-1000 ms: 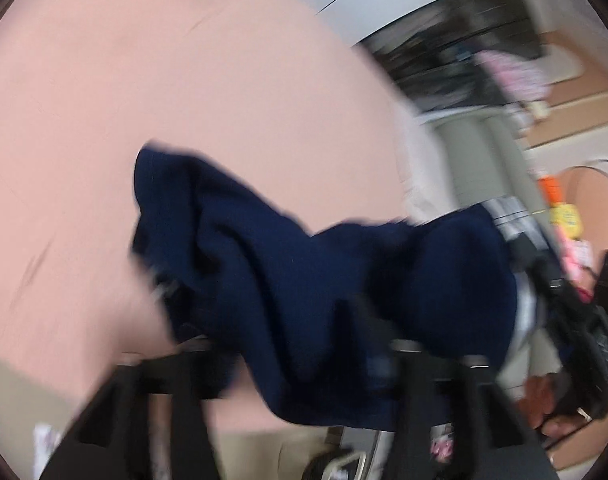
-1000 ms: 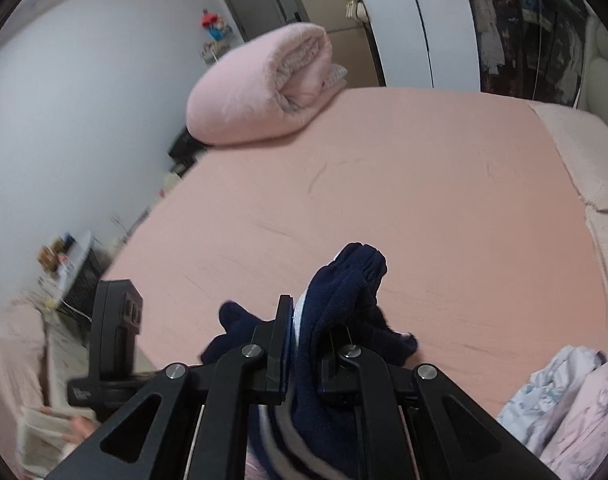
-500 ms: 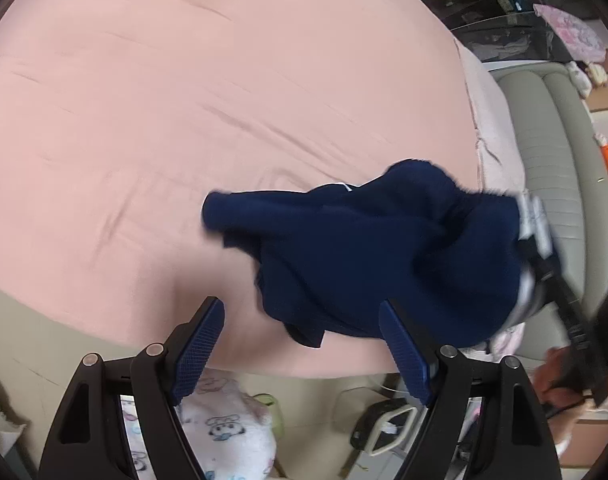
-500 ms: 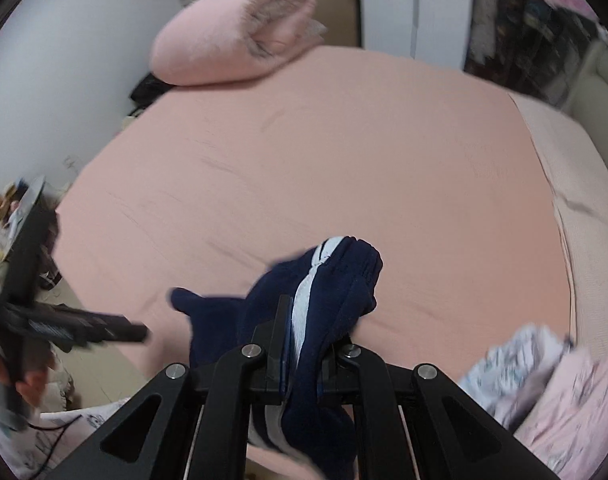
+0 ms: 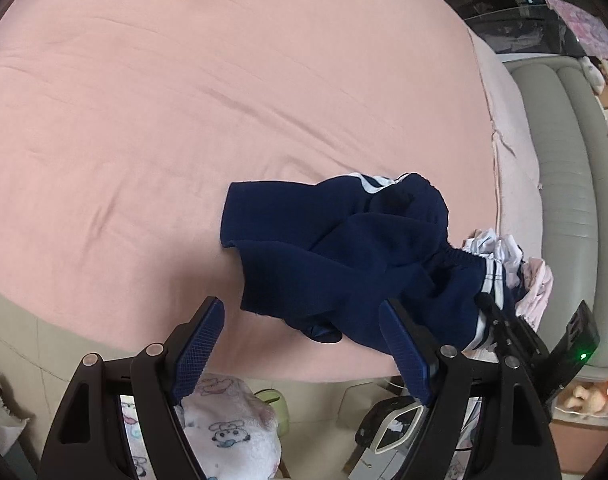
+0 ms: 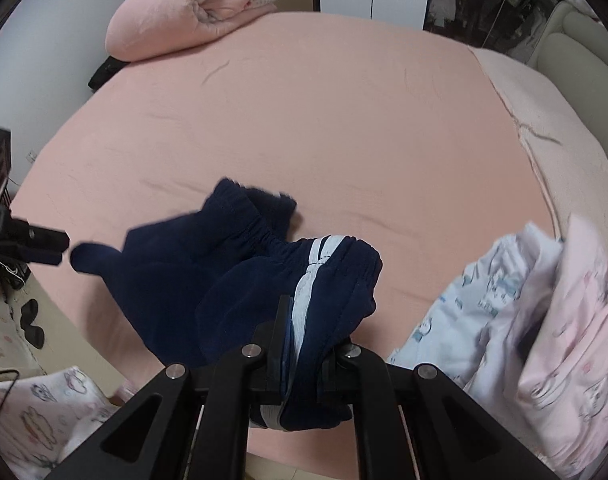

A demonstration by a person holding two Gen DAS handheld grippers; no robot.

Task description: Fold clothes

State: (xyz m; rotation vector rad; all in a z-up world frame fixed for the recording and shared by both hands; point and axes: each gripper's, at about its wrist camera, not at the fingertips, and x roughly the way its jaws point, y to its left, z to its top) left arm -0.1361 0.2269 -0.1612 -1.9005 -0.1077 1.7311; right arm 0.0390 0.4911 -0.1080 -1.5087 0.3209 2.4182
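Navy shorts with white side stripes (image 5: 336, 248) lie crumpled near the front edge of the pink bed (image 5: 184, 100). My left gripper (image 5: 300, 344) is open and empty, its blue pads (image 5: 196, 344) just in front of the shorts. My right gripper (image 6: 304, 328) is shut on the striped waistband of the shorts (image 6: 224, 272) and holds that end slightly off the bed. The right gripper also shows in the left wrist view (image 5: 504, 332), and the left gripper shows at the left edge of the right wrist view (image 6: 28, 240).
A pile of white and pink printed clothes (image 6: 544, 320) lies on the bed to the right of the shorts. A rolled pink duvet (image 6: 184, 12) sits at the far corner. A grey sofa (image 5: 564, 200) stands right of the bed. A printed blanket (image 5: 224, 432) lies on the floor.
My left gripper has let go of the shorts, opened and drawn back. The shorts have dropped onto the bed, with the right gripper lowering its end.
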